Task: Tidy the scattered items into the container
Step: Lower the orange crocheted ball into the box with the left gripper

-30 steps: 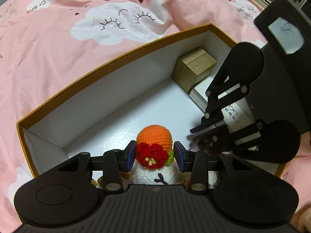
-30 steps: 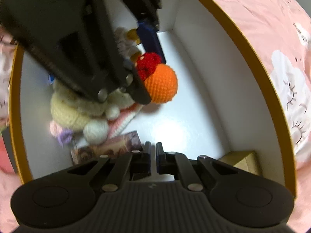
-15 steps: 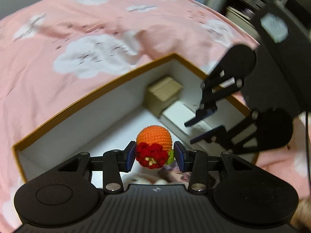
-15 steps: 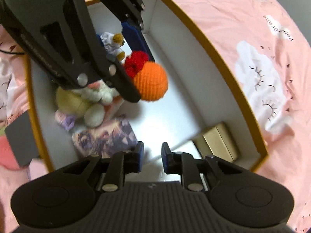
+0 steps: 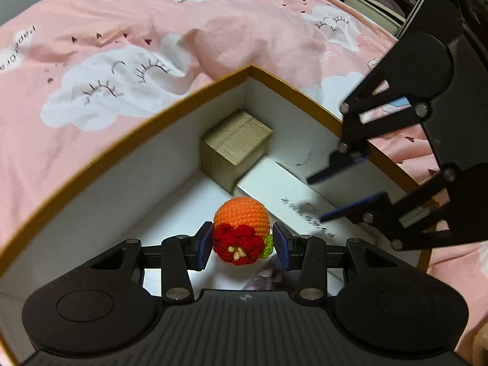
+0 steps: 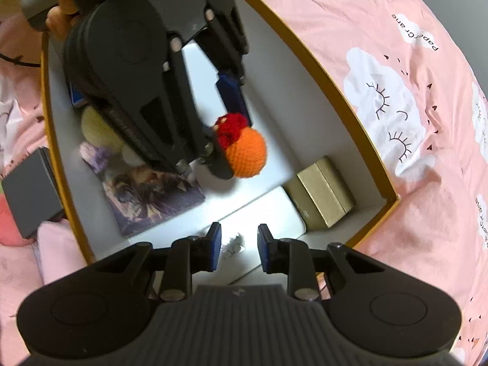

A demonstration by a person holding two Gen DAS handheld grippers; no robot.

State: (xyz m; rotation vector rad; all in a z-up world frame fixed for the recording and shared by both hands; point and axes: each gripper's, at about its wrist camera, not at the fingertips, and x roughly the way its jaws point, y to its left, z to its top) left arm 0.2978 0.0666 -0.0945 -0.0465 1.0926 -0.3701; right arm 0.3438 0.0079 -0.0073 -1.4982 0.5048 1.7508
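My right tongs (image 6: 236, 250) opening, empty now; left tongs (image 5: 242, 242) clenched on crochet toy (image 5: 241, 230), frame centre, over box (image 5: 292, 88); drop next.

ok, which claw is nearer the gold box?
Right. The right claw, empty and opening, hangs over the white box beside the gold box; the left claw, gripping the orange crochet toy, sits farther back.
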